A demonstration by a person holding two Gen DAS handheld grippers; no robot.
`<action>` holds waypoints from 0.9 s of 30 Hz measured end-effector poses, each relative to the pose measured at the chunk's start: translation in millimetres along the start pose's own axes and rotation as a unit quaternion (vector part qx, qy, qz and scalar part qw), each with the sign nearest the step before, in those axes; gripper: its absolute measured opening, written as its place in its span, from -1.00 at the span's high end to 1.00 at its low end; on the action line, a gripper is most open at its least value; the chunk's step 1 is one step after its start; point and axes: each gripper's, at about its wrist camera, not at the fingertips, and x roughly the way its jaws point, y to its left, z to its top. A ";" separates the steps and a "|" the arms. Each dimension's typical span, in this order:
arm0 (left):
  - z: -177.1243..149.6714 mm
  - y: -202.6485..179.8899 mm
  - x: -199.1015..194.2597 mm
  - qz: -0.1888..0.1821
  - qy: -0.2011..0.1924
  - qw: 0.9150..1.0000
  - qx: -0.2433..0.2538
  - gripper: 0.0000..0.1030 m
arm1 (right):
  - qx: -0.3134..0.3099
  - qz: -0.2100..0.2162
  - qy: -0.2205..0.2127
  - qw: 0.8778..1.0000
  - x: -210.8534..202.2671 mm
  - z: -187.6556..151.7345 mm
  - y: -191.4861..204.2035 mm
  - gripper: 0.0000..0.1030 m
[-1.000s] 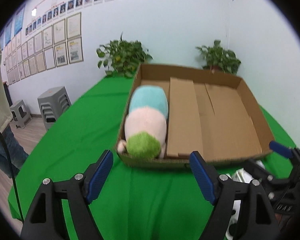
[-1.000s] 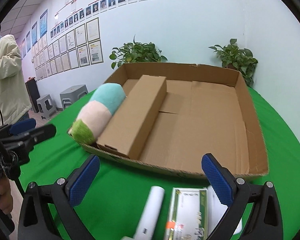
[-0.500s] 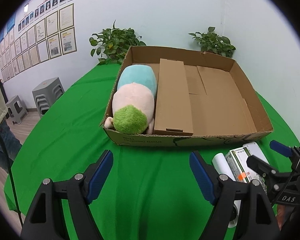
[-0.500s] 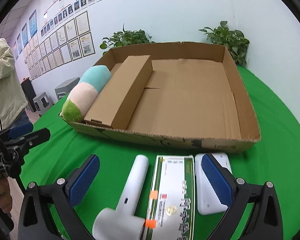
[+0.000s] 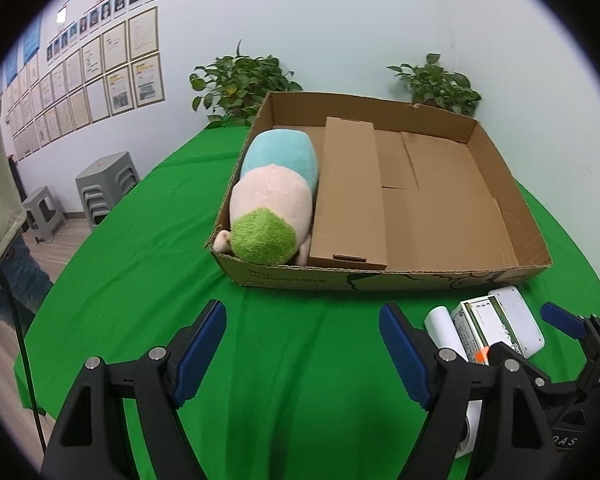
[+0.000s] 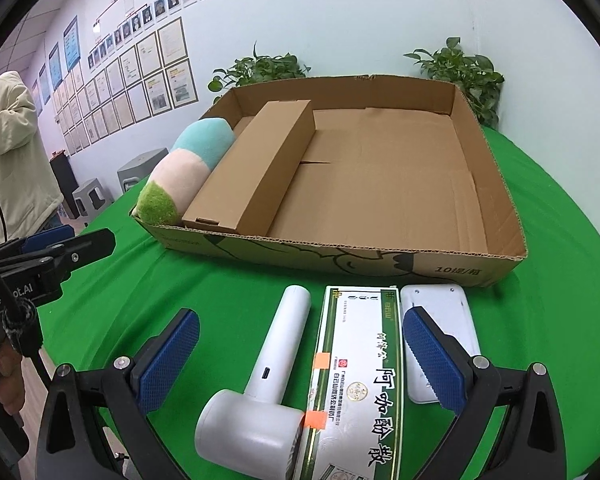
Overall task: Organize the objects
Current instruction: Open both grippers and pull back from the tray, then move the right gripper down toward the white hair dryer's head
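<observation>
A shallow cardboard tray (image 5: pixel 380 280) (image 6: pixel 380 258) sits on the green table. In it lie a plush toy (image 5: pixel 274 200) (image 6: pixel 188 168) along the left wall and a long brown box (image 5: pixel 350 196) (image 6: pixel 256 172) beside it. In front of the tray lie a white hair dryer (image 6: pixel 268 372) (image 5: pixel 440 328), a green-and-white medicine box (image 6: pixel 356 376) (image 5: pixel 480 324) and a flat white device (image 6: pixel 444 320) (image 5: pixel 518 320). My right gripper (image 6: pixel 300 360) is open above the dryer and medicine box. My left gripper (image 5: pixel 302 344) is open and empty over bare cloth in front of the tray.
The green cloth (image 5: pixel 140 260) covers a round table whose edge drops off at the left. Grey stools (image 5: pixel 108 184) and a person (image 6: pixel 12 160) stand left. Potted plants (image 5: pixel 244 84) (image 5: pixel 436 84) stand behind the tray against the wall.
Both grippers have pulled back from the tray toward the table's near edge. The dryer, medicine box and white device have come fully into the right wrist view.
</observation>
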 end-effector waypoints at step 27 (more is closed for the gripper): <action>-7.6 -16.2 30.9 -0.071 0.044 0.997 0.007 -0.53 | -0.039 0.034 -0.006 0.999 -9.2 -39.7 0.9 -0.99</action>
